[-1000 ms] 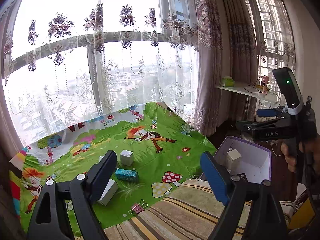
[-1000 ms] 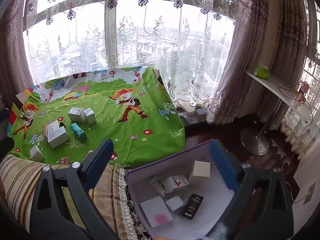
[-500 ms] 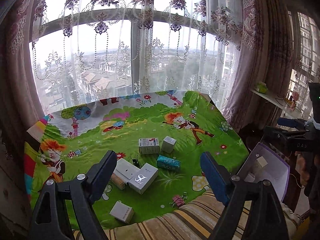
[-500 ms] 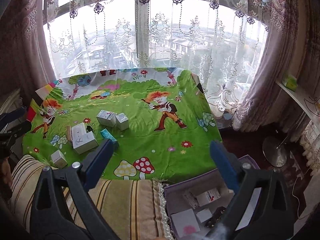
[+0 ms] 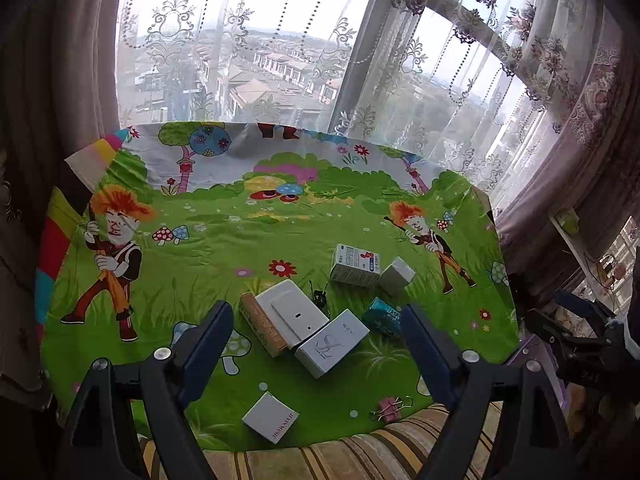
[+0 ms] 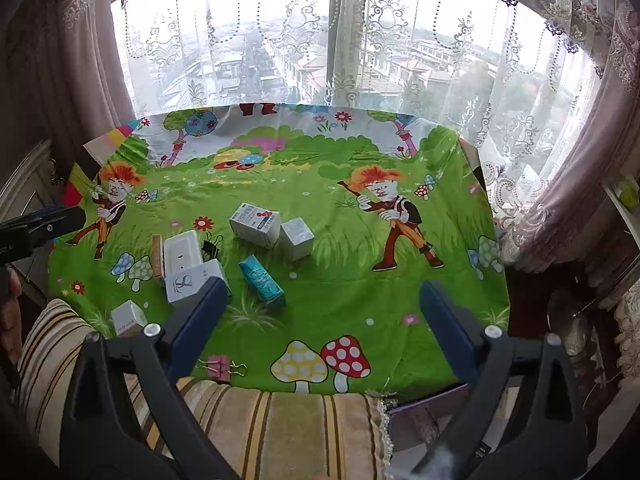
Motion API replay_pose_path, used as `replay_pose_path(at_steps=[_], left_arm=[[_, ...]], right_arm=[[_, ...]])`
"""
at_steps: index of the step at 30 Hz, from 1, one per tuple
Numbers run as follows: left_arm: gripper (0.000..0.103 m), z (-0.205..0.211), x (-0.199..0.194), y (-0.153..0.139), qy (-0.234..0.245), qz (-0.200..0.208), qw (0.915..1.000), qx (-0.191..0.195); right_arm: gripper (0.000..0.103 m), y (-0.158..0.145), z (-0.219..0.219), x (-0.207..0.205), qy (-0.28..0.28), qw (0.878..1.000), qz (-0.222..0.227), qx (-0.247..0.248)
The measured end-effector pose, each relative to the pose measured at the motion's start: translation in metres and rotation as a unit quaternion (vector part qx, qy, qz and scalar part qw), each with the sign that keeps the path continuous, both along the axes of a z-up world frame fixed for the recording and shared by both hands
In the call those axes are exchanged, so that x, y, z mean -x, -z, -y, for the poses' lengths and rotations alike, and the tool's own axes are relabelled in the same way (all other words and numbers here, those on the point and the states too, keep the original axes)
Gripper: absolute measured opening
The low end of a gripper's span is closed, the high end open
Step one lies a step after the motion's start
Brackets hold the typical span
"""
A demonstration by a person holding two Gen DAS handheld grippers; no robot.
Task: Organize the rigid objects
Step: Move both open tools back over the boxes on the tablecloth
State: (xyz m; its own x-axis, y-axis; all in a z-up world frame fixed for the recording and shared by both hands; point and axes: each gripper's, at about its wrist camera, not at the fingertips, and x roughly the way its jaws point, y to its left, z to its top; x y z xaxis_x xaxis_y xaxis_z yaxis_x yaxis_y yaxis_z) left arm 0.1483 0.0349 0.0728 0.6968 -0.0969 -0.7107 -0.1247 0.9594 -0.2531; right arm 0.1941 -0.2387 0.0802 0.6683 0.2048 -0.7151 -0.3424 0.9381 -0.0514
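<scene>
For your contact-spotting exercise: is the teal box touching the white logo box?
Apart. The right wrist view shows green cloth between the teal box and the white logo box.

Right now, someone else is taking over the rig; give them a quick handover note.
Left gripper: open, empty, above the box cluster.
Right gripper: open, empty, over bare mat.
On the green mat: teal box, printed box, grey cube, flat white boxes, small white box, binder clips.
Left: all of these need collecting; the purple bin peeks in at bottom right.
</scene>
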Motion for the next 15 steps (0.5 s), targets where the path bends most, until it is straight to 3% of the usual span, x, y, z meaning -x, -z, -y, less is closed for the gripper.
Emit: replay_pose_path(at_steps=[8,15], left_arm=[[0.086,-0.002,0.005,0.061,0.003,-0.081,0.9963,0.029],[0.083,0.008,0.007,0.098,0.007,-0.164,0.9851,-0.053]], right_arm=[[0.098,0.046,-0.048,-0.037,-0.026,0.998,-0.045,0.035],[0.098,0.094,-0.071,-0.045,-0.052,0.994,-0.075,0.059]])
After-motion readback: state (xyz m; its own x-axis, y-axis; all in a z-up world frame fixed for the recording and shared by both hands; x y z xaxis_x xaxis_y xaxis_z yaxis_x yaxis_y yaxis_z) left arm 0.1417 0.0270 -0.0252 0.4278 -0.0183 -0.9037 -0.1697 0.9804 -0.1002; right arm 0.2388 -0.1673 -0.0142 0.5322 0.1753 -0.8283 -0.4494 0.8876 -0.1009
